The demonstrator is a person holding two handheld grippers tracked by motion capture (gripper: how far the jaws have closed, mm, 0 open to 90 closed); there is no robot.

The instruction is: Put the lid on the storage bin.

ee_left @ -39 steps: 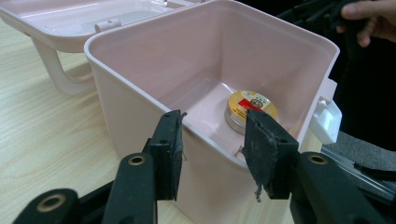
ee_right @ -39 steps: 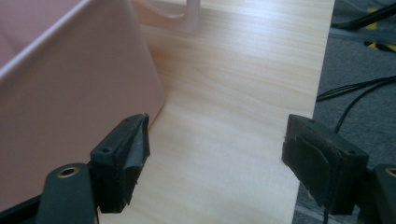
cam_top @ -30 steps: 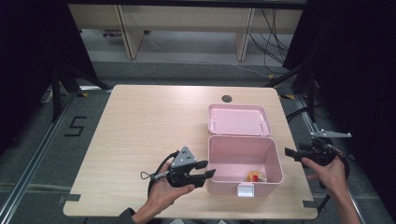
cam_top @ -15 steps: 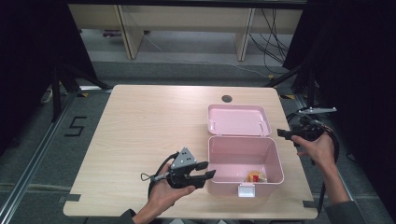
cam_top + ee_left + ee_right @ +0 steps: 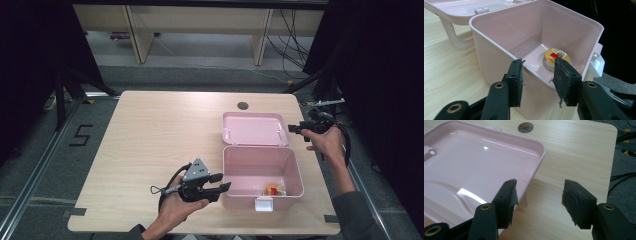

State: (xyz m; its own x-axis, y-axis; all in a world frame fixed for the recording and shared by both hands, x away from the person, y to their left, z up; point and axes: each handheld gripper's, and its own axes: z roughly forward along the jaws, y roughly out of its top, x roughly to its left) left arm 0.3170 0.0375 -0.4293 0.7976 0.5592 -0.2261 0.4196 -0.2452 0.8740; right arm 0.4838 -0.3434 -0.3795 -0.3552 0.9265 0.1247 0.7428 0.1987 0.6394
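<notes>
Standing on a pale wood-grain table (image 5: pixel 160 150) with rounded corners is a pink box (image 5: pixel 260 172), its lid (image 5: pixel 255 128) thrown back flat toward the far edge. A round cable hole (image 5: pixel 243 105) pierces the tabletop just beyond the lid. Grey floor surrounds the table, with a painted "5" (image 5: pixel 80 135) at its left, black curtains on both sides, wooden shelving (image 5: pixel 200 30) behind and loose cables (image 5: pixel 295 45) at the far right.

Inside the box, near its front right corner, lies a small round tin (image 5: pixel 556 58) with a gold and red top. The left gripper (image 5: pixel 224 182) has its jaws narrowly set astride the box's left wall, one pad (image 5: pixel 515 80) outside, the other over the inside; whether they press the wall cannot be told. The right gripper (image 5: pixel 294 128) hovers at the lid's right edge, jaws apart and just been closing, with the lid's rim just inside one jaw and nothing pinched.
</notes>
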